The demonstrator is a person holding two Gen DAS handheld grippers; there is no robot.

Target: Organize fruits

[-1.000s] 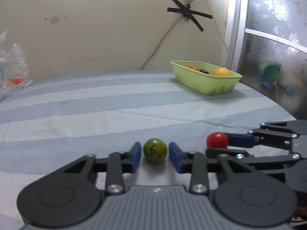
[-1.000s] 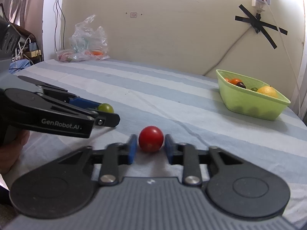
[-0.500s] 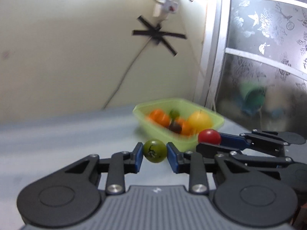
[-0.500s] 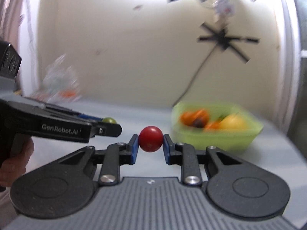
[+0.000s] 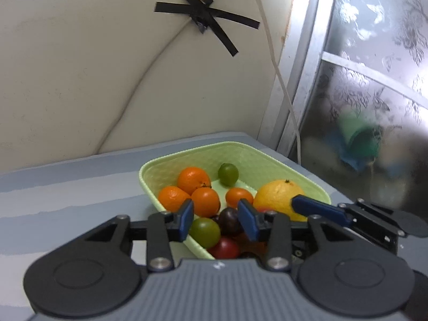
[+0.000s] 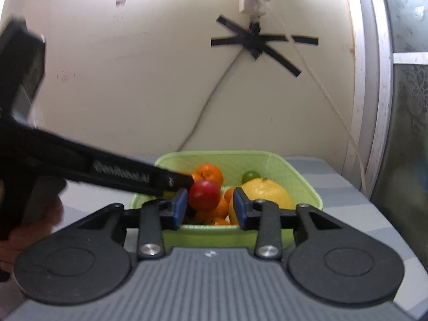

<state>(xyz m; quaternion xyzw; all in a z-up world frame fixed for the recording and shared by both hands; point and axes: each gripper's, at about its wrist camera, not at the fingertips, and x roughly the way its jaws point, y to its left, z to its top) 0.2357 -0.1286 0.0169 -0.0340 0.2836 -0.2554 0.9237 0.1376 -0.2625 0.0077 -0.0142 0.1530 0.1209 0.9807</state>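
Observation:
A light green basket (image 5: 256, 157) (image 6: 299, 176) on the striped table holds several oranges, a big yellow citrus (image 5: 278, 195) (image 6: 264, 190), a small green fruit (image 5: 228, 174) and dark plums. My left gripper (image 5: 216, 218) is open over the basket's near corner; the green tomato (image 5: 205, 232) lies just below its jaws in the basket, beside a red tomato (image 5: 224, 247). My right gripper (image 6: 210, 207) is open above the basket; a red tomato (image 6: 204, 194) sits between its spread jaws, near the left pad, contact unclear.
A cream wall with black tape and a cable (image 5: 206, 20) stands behind the basket. A frosted glass door (image 5: 374, 80) is at the right. The table edge lies just right of the basket. The left gripper's arm (image 6: 93, 168) crosses the right wrist view.
Both grippers moved over the basket and opened. The green tomato left the left jaws and now lies in the basket. The right jaws have spread around the red tomato.

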